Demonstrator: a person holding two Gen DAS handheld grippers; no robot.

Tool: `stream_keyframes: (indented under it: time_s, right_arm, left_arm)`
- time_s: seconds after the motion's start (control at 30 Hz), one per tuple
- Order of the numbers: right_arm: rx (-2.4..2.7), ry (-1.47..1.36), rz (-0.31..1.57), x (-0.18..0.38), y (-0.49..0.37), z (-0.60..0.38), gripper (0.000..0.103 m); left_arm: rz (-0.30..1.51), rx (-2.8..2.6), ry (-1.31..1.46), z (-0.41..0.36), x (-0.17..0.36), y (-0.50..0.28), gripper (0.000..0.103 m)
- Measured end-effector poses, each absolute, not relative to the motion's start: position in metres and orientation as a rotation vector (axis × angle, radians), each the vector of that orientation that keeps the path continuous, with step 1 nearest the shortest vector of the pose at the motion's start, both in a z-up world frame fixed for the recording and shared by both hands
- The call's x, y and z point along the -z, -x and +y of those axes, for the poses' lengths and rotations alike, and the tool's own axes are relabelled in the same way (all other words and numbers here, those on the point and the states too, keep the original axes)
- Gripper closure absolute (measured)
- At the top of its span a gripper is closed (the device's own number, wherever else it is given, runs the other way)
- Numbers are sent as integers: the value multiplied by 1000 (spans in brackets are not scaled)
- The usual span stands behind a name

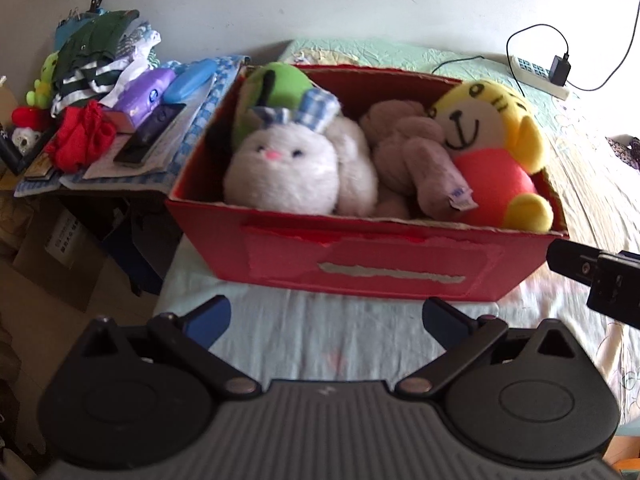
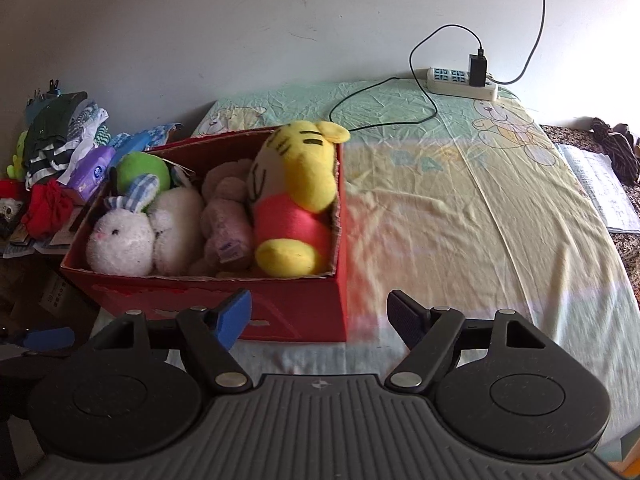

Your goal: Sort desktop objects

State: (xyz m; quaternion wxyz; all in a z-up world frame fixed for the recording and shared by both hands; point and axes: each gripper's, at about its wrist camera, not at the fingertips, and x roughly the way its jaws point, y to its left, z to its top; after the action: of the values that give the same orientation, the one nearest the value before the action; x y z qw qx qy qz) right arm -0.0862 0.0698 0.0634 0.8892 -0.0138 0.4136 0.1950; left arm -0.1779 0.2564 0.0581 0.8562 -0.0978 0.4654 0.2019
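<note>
A red cardboard box [image 1: 360, 264] [image 2: 296, 312] stands on the bed and holds several plush toys. A white rabbit [image 1: 288, 172] [image 2: 120, 240] lies at the left, a green plush [image 1: 280, 84] [image 2: 140, 170] behind it, a beige plush [image 1: 408, 152] [image 2: 228, 216] in the middle, and a yellow tiger in a pink shirt [image 1: 492, 148] [image 2: 296, 196] at the right. My left gripper [image 1: 326, 320] hangs open just in front of the box, holding nothing. My right gripper [image 2: 318, 318] is open too, near the box's front right corner, and its tip [image 1: 592, 272] shows in the left wrist view.
A side table [image 1: 120, 168] left of the box is piled with clothes, a red cloth [image 1: 82, 140] [image 2: 46, 208], a purple pack [image 1: 146, 94] and a phone [image 1: 150, 136]. A power strip [image 2: 460, 80] [image 1: 536, 72] with a charger and cables lies at the bed's far edge. The sheet [image 2: 480, 220] stretches right of the box.
</note>
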Motion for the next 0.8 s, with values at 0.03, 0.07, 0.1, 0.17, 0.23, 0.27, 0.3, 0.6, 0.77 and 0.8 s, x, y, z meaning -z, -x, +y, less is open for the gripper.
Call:
stream_keyframes:
  time_s: [0.03, 0.07, 0.1, 0.17, 0.23, 0.27, 0.3, 0.6, 0.77, 0.8]
  right_arm:
    - [-403, 25, 853, -66, 87, 75, 27]
    - [-402, 18, 849, -68, 88, 79, 27]
    - [-401, 4, 846, -70, 88, 82, 27]
    - [-411, -28, 849, -73, 86, 89, 27]
    - [-413, -44, 843, -75, 85, 94, 27]
    - [-405, -39, 834, -77, 85, 98, 27]
    - [-396, -29, 820, -79, 85, 102, 27]
    - [-332, -46, 783, -87, 75, 113, 26]
    - [-305, -52, 785, -87, 68, 116, 25]
    - [-299, -47, 783, -87, 66, 117, 24]
  left_arm:
    - [973, -426, 205, 261, -60, 178, 1]
    - [969, -427, 204, 265, -62, 178, 1]
    - [966, -424, 201, 270, -63, 177, 1]
    - [957, -424, 200, 279, -67, 176, 1]
    - [948, -415, 204, 286, -71, 173, 1]
    - [942, -408, 202, 291, -74, 172, 1]
    - [938, -409, 198, 293, -75, 170, 1]
    - [986, -378, 158, 311, -81, 142, 1]
    - [993, -343, 128, 311, -82, 130, 1]
    - [1000, -339, 125, 312, -83, 126, 1]
